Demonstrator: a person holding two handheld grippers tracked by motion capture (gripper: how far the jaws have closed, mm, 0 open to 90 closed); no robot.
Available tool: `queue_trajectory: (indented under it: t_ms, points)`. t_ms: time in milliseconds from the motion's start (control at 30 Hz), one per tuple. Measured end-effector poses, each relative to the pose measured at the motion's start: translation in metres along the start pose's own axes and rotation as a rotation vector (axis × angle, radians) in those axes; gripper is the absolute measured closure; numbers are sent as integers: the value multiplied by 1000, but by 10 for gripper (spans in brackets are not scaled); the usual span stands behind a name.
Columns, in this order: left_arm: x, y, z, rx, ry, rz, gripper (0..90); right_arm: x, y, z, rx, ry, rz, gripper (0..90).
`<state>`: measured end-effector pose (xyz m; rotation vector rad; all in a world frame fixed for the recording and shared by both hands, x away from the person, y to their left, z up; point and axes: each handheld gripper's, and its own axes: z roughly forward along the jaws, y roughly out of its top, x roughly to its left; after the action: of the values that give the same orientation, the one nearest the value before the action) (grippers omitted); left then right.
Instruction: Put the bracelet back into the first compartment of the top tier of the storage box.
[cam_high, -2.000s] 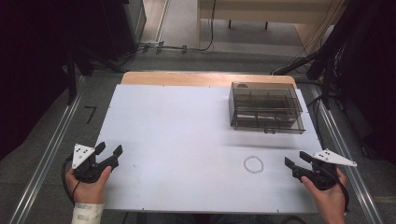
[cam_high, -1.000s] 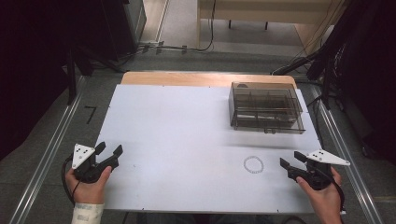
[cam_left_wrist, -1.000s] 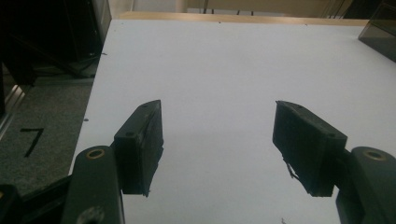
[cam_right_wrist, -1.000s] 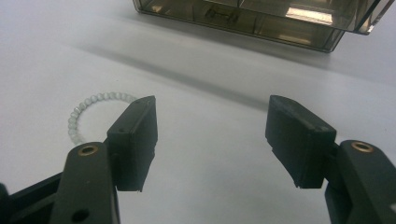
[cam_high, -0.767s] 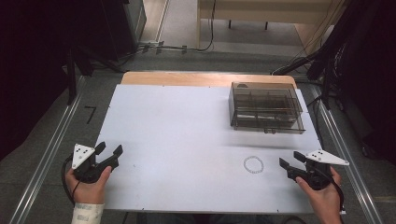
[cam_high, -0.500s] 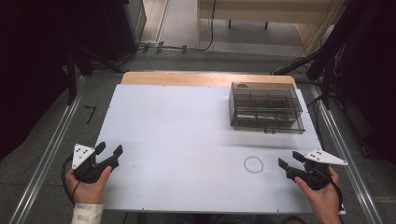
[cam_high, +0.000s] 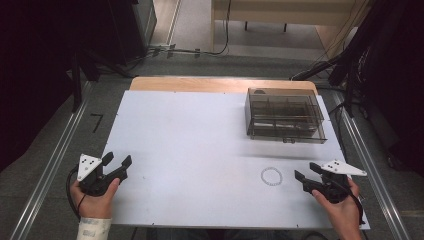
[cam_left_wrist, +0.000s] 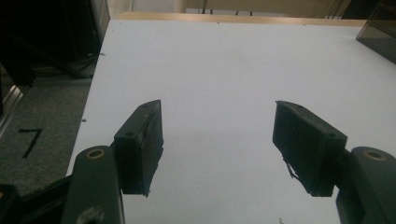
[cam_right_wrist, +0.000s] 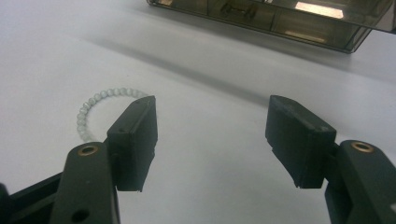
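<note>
A pale bead bracelet (cam_high: 271, 176) lies flat on the white table (cam_high: 200, 145), right of centre near the front. My right gripper (cam_high: 306, 172) stands open just right of it, nothing between its jaws. In the right gripper view the bracelet (cam_right_wrist: 95, 108) shows partly behind the left jaw, with the right gripper (cam_right_wrist: 210, 135) low over the table. A smoky clear plastic box (cam_high: 285, 115) with compartments sits at the back right; its front wall (cam_right_wrist: 261, 16) runs along the top of the right gripper view. My left gripper (cam_high: 117, 164) is open at the front left, the left gripper (cam_left_wrist: 217, 135) over bare table.
The table's left edge (cam_left_wrist: 91, 88) drops to grey floor with a rail (cam_high: 45, 175). A wooden strip (cam_high: 220, 84) runs along the far edge. Cables (cam_high: 320, 70) and dark equipment stand beyond the table. A corner of the box (cam_left_wrist: 380, 32) shows in the left gripper view.
My right gripper has slid left and slightly forward toward the bracelet over the last two seconds. The left gripper has stayed where it was.
</note>
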<state>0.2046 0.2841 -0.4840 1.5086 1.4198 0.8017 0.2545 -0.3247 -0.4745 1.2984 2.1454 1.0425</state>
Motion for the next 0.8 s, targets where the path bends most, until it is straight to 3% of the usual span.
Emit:
queue_trajectory:
  t_ms: [800]
  points:
    - [-1, 0, 0, -2, 1, 4, 340, 10, 2, 10, 33, 26, -31, 324]
